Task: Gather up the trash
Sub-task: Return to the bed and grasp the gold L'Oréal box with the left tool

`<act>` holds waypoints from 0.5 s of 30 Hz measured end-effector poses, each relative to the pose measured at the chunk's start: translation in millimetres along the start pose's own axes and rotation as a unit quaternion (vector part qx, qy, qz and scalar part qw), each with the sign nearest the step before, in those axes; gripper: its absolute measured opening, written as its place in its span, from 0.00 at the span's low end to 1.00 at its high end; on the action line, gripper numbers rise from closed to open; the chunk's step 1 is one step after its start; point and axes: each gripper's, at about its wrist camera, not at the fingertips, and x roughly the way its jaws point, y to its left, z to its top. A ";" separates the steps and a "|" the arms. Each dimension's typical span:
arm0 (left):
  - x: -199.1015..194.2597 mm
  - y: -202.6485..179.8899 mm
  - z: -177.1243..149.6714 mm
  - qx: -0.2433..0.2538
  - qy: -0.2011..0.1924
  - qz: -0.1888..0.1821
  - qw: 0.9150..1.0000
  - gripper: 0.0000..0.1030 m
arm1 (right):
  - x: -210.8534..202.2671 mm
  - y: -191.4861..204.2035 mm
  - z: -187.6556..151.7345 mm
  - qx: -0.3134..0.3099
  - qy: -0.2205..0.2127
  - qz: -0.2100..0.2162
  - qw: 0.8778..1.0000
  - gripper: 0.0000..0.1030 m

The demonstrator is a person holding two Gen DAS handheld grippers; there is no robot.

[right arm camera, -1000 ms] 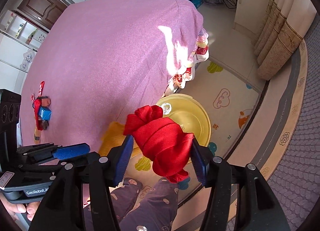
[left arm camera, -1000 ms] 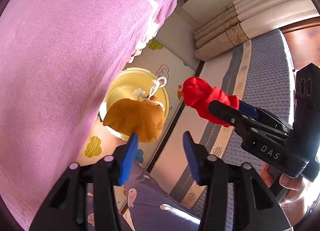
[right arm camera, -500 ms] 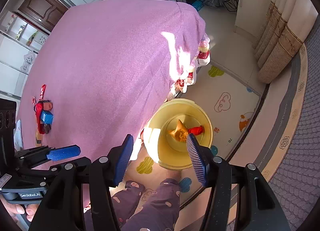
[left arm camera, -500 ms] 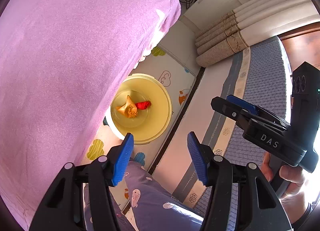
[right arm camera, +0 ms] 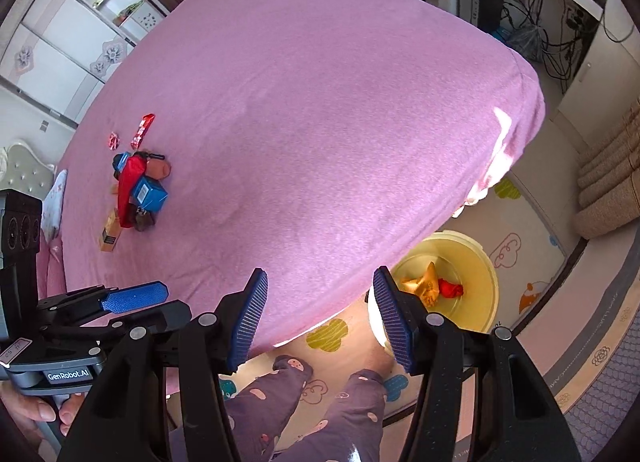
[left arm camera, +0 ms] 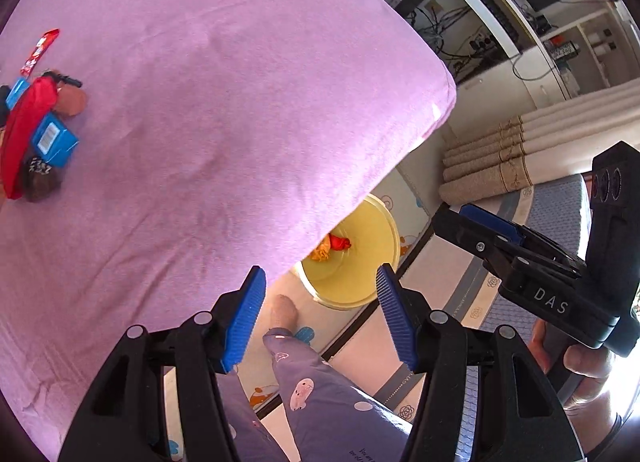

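A yellow bin [left arm camera: 372, 258] [right arm camera: 476, 262] stands on the floor by the bed's corner. In it lie an orange pouch [right arm camera: 424, 284] and a red pouch [right arm camera: 451, 288], both also seen in the left wrist view [left arm camera: 334, 246]. A pile of trash [right arm camera: 136, 190] [left arm camera: 36, 138] lies on the purple bed: red wrappers, a blue box, brown pieces. My left gripper [left arm camera: 320, 314] is open and empty above the bed's edge. My right gripper [right arm camera: 320, 314] is open and empty too, to the right of the left one [right arm camera: 132, 296].
The purple bed [right arm camera: 312, 122] fills most of both views. The person's legs [right arm camera: 320, 402] in patterned trousers stand on a play mat beside the bin. Rolled mats [left arm camera: 492, 166] lie by the wall. A desk with cables [right arm camera: 552, 26] is beyond the bed.
One second ago my right gripper held the red pouch and the orange pouch was falling. Both now lie in the bin. Both grippers have swung from the bin towards the bed.
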 end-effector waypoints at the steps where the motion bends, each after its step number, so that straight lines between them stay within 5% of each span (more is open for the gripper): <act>1: -8.5 15.5 -0.4 -0.010 -0.008 0.005 1.000 0.57 | 6.6 16.2 4.4 -0.012 0.004 0.006 1.000 0.53; 15: -97.3 238.9 -28.7 -0.126 -0.075 0.083 0.986 0.59 | 98.7 246.3 34.3 -0.137 0.048 0.072 0.987 0.53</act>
